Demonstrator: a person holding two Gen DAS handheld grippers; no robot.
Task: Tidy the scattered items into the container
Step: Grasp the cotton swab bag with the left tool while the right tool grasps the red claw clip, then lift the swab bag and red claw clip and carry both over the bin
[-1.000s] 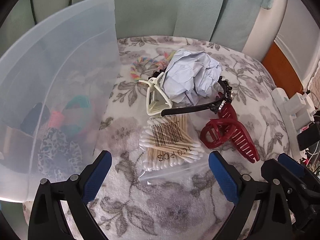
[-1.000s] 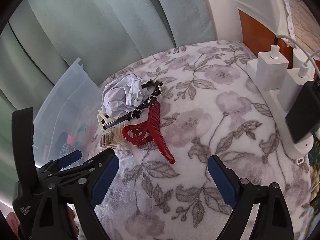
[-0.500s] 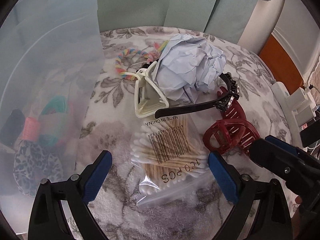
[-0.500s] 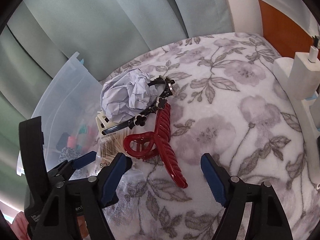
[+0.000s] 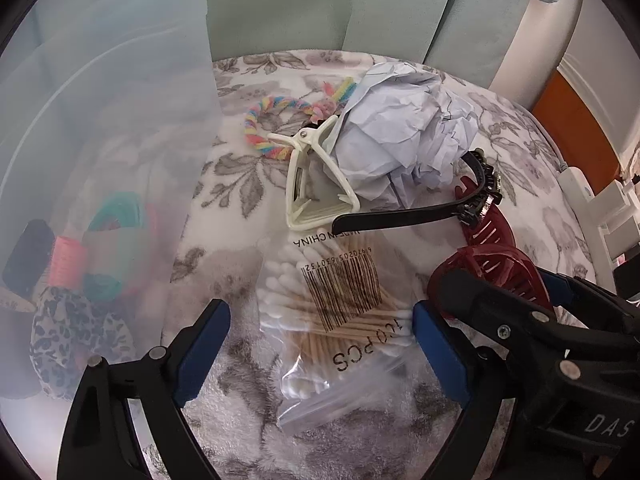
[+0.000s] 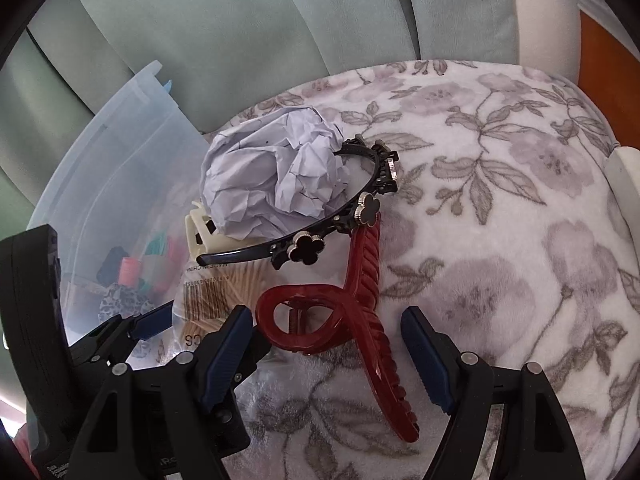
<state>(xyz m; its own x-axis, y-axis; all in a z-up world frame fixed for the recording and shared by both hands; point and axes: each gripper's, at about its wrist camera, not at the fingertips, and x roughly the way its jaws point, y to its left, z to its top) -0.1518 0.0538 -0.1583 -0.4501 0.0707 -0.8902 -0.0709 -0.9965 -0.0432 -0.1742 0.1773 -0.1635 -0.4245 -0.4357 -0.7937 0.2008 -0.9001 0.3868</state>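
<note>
A clear bag of cotton swabs (image 5: 340,312) lies on the floral blanket. My left gripper (image 5: 318,312) hangs over the bag with a pad on each side, neither touching, its jaws closing slightly. A dark red claw clip (image 6: 360,280) lies between the pads of my open right gripper (image 6: 326,320); the left pad is close to its loop. Behind them are a crumpled paper ball (image 6: 276,172), a black headband (image 6: 320,236), a cream clip (image 5: 304,184) and a rainbow rope ring (image 5: 272,124). The translucent container (image 5: 100,120) stands on the left.
Inside the container are a leopard scrunchie (image 5: 76,328) and coloured hair ties (image 5: 116,216). A white power strip with chargers (image 5: 600,208) sits at the right edge of the blanket (image 6: 500,240). Green curtains (image 6: 240,20) hang behind. The two grippers are close together.
My right gripper has moved left to the red claw clip, which now lies between narrower jaws. My left gripper has come closer over the swab bag.
</note>
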